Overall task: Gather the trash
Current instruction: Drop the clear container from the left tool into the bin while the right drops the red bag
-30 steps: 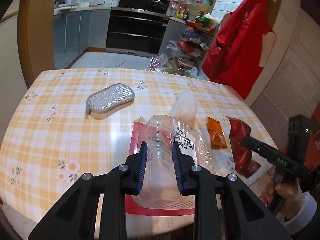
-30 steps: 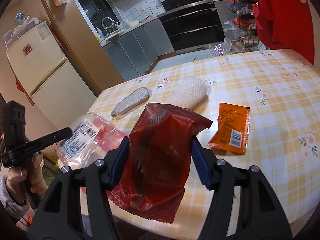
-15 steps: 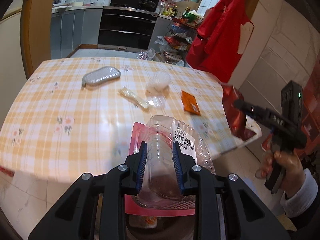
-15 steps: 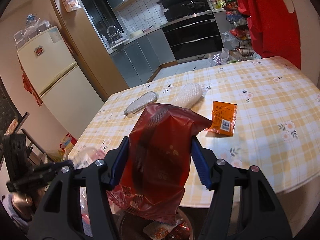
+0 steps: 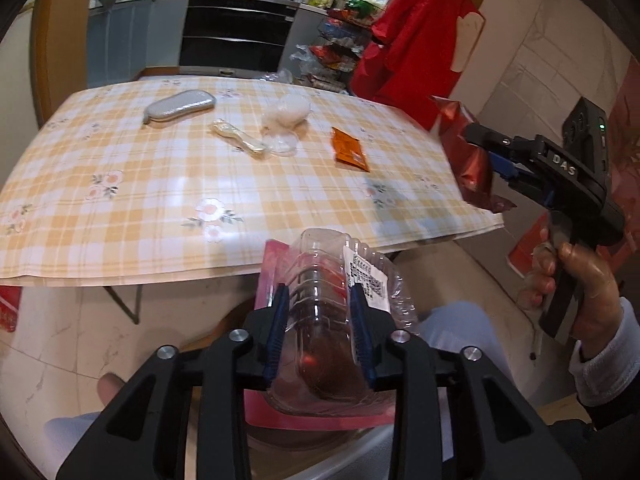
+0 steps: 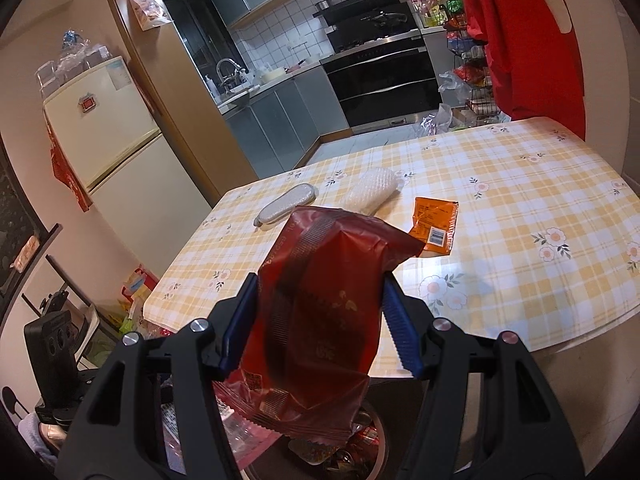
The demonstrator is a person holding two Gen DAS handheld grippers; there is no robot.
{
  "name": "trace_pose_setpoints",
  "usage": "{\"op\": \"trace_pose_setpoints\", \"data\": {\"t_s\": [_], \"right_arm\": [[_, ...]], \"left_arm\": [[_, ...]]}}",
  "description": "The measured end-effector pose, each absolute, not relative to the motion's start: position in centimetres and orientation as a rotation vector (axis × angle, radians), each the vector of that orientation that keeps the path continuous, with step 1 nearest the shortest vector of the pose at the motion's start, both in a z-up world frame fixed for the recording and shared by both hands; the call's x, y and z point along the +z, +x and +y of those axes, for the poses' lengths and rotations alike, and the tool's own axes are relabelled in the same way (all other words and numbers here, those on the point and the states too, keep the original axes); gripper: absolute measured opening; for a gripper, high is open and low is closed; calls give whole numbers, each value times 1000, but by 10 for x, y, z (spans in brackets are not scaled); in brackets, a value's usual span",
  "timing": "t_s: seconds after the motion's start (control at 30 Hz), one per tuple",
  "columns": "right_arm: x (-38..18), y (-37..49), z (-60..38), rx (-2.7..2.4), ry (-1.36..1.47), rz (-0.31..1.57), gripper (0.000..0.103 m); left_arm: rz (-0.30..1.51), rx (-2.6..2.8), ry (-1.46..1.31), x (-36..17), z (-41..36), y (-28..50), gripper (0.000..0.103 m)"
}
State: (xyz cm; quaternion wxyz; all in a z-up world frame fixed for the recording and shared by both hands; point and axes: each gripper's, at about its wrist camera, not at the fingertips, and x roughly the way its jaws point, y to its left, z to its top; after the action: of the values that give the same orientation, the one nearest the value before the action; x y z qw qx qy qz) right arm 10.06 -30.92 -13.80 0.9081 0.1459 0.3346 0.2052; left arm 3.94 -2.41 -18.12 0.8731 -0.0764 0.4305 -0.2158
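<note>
My left gripper [image 5: 318,332] is shut on a clear plastic blister pack [image 5: 328,320] with a pink backing card, held off the table's near edge above a dark trash bin [image 5: 320,436]. My right gripper [image 6: 316,324] is shut on a dark red snack bag [image 6: 320,304], held over the bin [image 6: 360,452], which holds wrappers. In the left wrist view the right gripper [image 5: 476,140] and its red bag [image 5: 468,160] hang beyond the table's right edge. On the table lie an orange packet [image 5: 350,149] [image 6: 436,224], a white bubble-wrap wad [image 5: 286,109] [image 6: 372,192] and a clear wrapper [image 5: 240,140].
The table [image 5: 160,200] has a yellow checked cloth. A silver glasses case [image 5: 180,105] [image 6: 286,204] lies at its far side. A red garment [image 5: 416,40] hangs at the right. A fridge [image 6: 108,152] stands left. Kitchen cabinets and an oven [image 5: 240,36] are behind.
Both grippers pulled back off the table with their loads and now sit lower, over the bin by the table's near edge. The clear wrapper on the table came into view.
</note>
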Motion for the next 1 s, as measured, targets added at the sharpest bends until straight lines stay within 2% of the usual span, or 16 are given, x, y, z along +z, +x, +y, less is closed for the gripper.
{"op": "trace_pose_setpoints", "data": {"t_s": [0.03,0.1,0.17,0.23,0.3,0.4,0.57,1.0], "right_arm": [[-138,99,-308,425,300,692,61],[-138,97,-307,429,297,694,61],[-140,94,-305,438,291,700,61],[-142,92,-301,447,279,707,61],[-143,91,-296,457,270,715,61],[-149,88,-289,475,253,735,62],[-158,86,-274,502,216,770,61],[-174,78,-227,620,146,860,62]], "left_arm": [[897,-456,-158,-181,-26,38,33],[887,-465,-165,-180,-26,37,46],[870,-454,-170,-177,-25,36,51],[843,-413,-169,-171,-21,34,62],[809,-379,-177,-165,-16,33,78],[763,-301,-183,-156,-4,32,91],[687,-145,-190,-144,22,31,97],[658,71,-261,-147,72,23,97]]}}
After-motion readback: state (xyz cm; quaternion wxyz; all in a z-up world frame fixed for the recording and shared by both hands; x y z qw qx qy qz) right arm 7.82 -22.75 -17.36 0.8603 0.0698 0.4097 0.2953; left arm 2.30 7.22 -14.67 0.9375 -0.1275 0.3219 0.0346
